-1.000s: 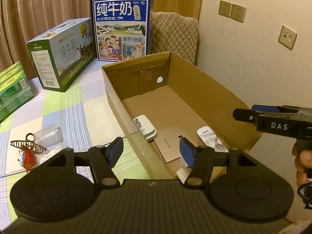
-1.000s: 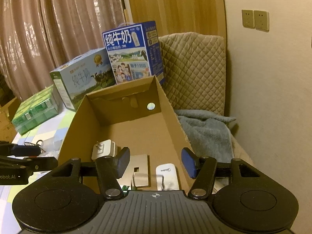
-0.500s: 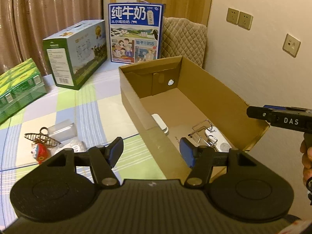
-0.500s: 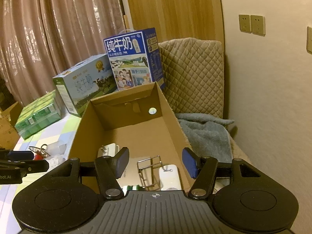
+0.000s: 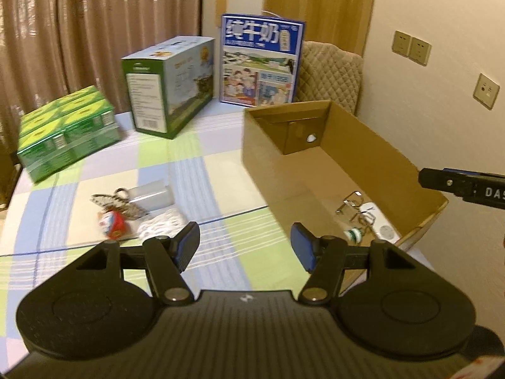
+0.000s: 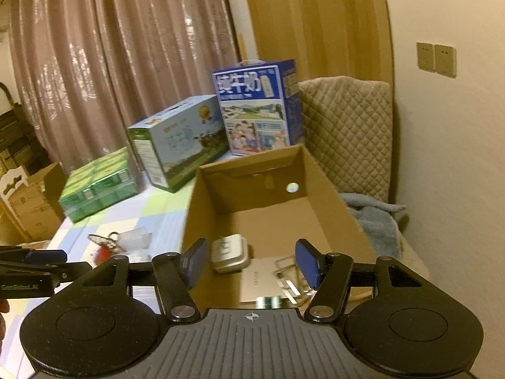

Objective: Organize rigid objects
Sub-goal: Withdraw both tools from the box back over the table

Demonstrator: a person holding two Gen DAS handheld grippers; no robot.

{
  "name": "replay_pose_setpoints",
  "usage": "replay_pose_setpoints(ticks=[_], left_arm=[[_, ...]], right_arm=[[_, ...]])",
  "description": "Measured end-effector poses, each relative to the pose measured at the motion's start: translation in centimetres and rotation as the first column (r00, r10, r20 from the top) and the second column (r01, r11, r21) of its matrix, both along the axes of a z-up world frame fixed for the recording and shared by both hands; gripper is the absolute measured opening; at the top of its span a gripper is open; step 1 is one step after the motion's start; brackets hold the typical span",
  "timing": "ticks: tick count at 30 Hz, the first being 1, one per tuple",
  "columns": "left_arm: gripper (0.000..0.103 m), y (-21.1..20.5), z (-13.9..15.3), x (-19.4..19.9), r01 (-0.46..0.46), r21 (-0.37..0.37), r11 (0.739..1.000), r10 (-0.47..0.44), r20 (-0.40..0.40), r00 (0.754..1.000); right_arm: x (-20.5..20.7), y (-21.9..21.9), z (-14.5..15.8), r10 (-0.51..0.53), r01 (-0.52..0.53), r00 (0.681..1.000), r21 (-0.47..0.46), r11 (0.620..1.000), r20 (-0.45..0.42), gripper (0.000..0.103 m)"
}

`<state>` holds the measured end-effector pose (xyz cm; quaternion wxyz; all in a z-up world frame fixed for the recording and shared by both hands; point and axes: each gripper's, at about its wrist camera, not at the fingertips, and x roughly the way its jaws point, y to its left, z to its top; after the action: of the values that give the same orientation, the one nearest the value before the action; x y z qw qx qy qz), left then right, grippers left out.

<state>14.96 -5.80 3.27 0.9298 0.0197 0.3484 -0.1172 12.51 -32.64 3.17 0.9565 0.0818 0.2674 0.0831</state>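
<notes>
An open cardboard box (image 5: pixel 372 132) (image 6: pixel 328 186) stands on the checked tablecloth. Inside lie a white plug adapter (image 6: pixel 228 254), a tan card (image 6: pixel 262 279), a metal wire clip (image 5: pixel 356 208) (image 6: pixel 292 273) and a white device (image 5: pixel 383 229). Left of the box lie a red toy with a wire hanger (image 5: pixel 110 213) (image 6: pixel 102 246), a clear plastic cup (image 5: pixel 151 194) and a white mesh item (image 5: pixel 161 225). My left gripper (image 5: pixel 244 249) is open and empty, above the tablecloth beside the box. My right gripper (image 6: pixel 251 260) is open and empty, above the box's near end.
A green milk carton (image 5: pixel 170 85), a blue milk carton (image 5: pixel 260 63) and a green pack of drinks (image 5: pixel 66 129) stand at the back. A quilted cushion (image 6: pixel 347 132) and grey blanket (image 6: pixel 375 218) lie right of the box, by the wall.
Both grippers have pulled back and up from the box, and the left has swung left toward the loose items. The metal wire clip now lies in the box; both stay open.
</notes>
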Motion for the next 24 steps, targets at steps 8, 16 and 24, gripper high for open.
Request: replay_pose_setpoints(ticks=[8, 16, 24], left_arm=[[0.059, 5.5, 0.0, -2.4, -0.091, 0.011, 0.996, 0.091, 0.002, 0.996], [0.059, 10.5, -0.1, -4.0, -0.187, 0.026, 0.982, 0.187, 0.009, 0.982], [0.059, 13.5, -0.9, -4.4, -0.248, 0.037, 0.968, 0.248, 0.006, 0.969]], right_arm=[[-1.6, 4.5, 0.0, 0.076, -0.076, 0.997, 0.003, 0.997, 0.0, 0.059], [-2.1, 8.8, -0.2, 0.148, -0.148, 0.989, 0.004, 0.989, 0.004, 0.059], [-1.8, 12.1, -1.1, 0.201, -0.201, 0.98, 0.007, 0.98, -0.007, 0.059]])
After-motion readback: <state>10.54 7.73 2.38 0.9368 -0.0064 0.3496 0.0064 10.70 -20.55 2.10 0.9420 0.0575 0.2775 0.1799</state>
